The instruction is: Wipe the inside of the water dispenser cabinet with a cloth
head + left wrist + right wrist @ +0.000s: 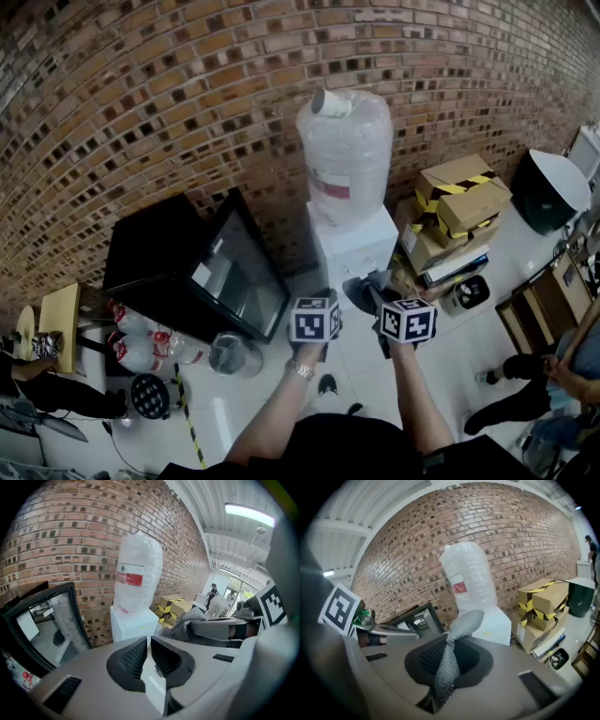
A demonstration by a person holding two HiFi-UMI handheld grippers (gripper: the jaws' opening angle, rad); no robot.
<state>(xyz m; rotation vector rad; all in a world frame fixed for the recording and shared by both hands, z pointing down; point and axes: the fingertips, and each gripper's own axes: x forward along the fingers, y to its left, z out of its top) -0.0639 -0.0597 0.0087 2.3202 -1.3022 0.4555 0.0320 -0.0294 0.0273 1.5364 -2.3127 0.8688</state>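
A white water dispenser [354, 251] with a big clear bottle [347, 150] on top stands against the brick wall; I cannot see its lower cabinet. Both grippers hover side by side in front of it. My right gripper [379, 300] is shut on a grey cloth [367, 287]. In the right gripper view the cloth [465, 622] rises twisted from between the jaws, in front of the dispenser [498, 625]. My left gripper [319, 298] is shut with nothing between its pads [133, 657]. From the left gripper view, the dispenser [133, 623] is straight ahead.
A black glass-door cooler [202, 267] stands left of the dispenser, with water bottles [141, 345] and a small bucket [230, 354] on the floor by it. Taped cardboard boxes [459, 211] and a black bin [548, 192] sit right. People [539, 375] stand at both edges.
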